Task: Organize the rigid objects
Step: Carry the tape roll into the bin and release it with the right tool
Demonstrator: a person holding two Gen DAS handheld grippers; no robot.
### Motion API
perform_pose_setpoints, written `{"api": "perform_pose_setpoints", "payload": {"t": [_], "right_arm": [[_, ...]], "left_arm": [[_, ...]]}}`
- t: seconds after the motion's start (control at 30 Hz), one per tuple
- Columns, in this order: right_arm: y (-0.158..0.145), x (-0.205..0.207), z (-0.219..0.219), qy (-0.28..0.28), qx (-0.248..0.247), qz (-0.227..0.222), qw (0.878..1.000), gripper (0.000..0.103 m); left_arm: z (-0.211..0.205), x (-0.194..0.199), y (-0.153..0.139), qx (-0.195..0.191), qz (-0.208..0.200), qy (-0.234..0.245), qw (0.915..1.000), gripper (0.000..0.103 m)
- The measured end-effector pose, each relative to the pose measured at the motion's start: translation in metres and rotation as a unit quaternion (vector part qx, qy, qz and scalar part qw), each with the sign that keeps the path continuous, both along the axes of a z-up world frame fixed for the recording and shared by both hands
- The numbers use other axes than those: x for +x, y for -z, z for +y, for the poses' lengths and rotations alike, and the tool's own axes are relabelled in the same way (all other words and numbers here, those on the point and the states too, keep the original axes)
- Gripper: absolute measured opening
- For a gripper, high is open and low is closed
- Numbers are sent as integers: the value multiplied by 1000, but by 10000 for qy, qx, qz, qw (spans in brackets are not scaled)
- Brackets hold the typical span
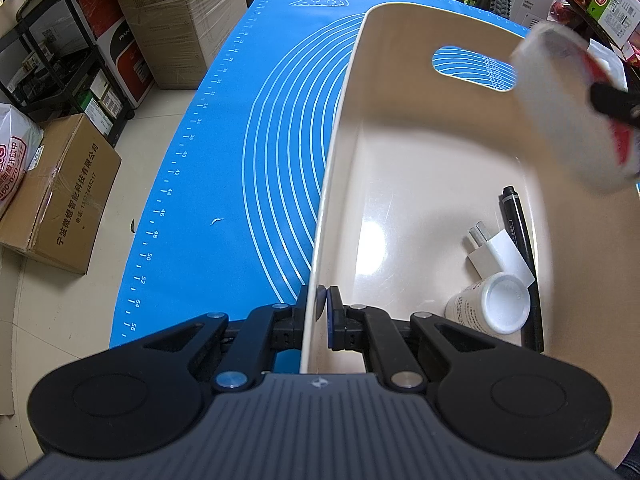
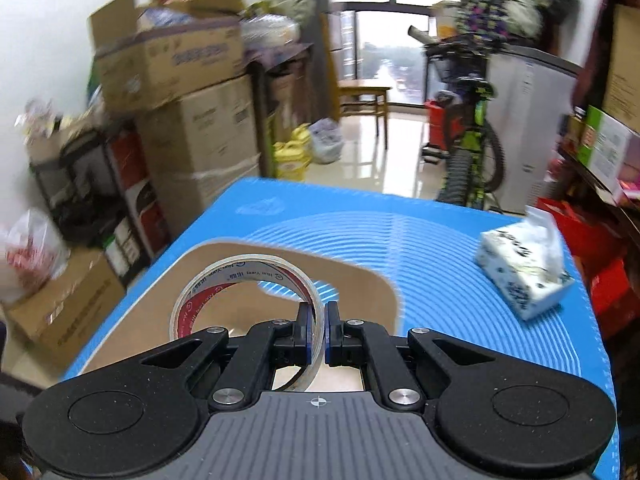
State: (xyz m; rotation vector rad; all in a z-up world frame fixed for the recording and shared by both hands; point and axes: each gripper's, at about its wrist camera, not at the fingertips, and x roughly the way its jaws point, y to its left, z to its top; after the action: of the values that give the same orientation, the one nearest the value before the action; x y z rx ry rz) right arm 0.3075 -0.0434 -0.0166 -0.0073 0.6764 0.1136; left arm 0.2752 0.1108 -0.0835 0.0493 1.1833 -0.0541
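A cream plastic bin (image 1: pixel 344 128) stands on a blue mat (image 1: pixel 224 152). My left gripper (image 1: pixel 322 300) is shut on the bin's left wall near its front corner. Inside the bin lie a black pen (image 1: pixel 520 240), a white plug adapter (image 1: pixel 496 256) and a small white bottle (image 1: pixel 492 304). My right gripper (image 2: pixel 318 320) is shut on the rim of a roll of clear tape (image 2: pixel 224 284) and holds it above the bin (image 2: pixel 376 284). The roll shows blurred at the right in the left wrist view (image 1: pixel 568 108).
A tissue pack (image 2: pixel 520 268) lies on the mat (image 2: pixel 420 248) right of the bin. Cardboard boxes (image 1: pixel 60 196) and a black rack (image 1: pixel 60 64) stand on the floor to the left. A bicycle (image 2: pixel 472 152) and shelves stand beyond the table's far edge.
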Motion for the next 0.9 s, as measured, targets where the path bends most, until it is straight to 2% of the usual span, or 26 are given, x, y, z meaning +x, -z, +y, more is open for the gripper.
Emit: {"api": "perform_pose_setpoints", "payload": {"t": [0.33,0.5,0.57,0.6,0.63,0.67,0.73,0.9], "right_arm": [[37,-2,48,-622,-738,576,9937,17],[51,-5,55,-728,-926,854,9894,18],[54,-5,53,-709,-838,926,9896,18],[53,-6,50,-658,-750,960,9904,21],[52,-6,47,-612,-662,957,9913,34],[49,-6,43,-555,-573,934,9924,39],[44,-7,38,-462,-510,898,9936,54],[20,-15,22,-360,-433,636,9964,62]], "left_arm": [[0,0,0,0,0,1,10000,8],[0,0,0,1,0,1,10000,8],[0,0,0,-3,0,0,10000,8],[0,0,0,-2,0,-1,10000,8],[-1,0,0,-5,1,-1,10000,8],[-1,0,0,-4,0,0,10000,8],[-3,1,0,1,1,5,10000,8],[-4,2,0,6,4,7,10000,8]]}}
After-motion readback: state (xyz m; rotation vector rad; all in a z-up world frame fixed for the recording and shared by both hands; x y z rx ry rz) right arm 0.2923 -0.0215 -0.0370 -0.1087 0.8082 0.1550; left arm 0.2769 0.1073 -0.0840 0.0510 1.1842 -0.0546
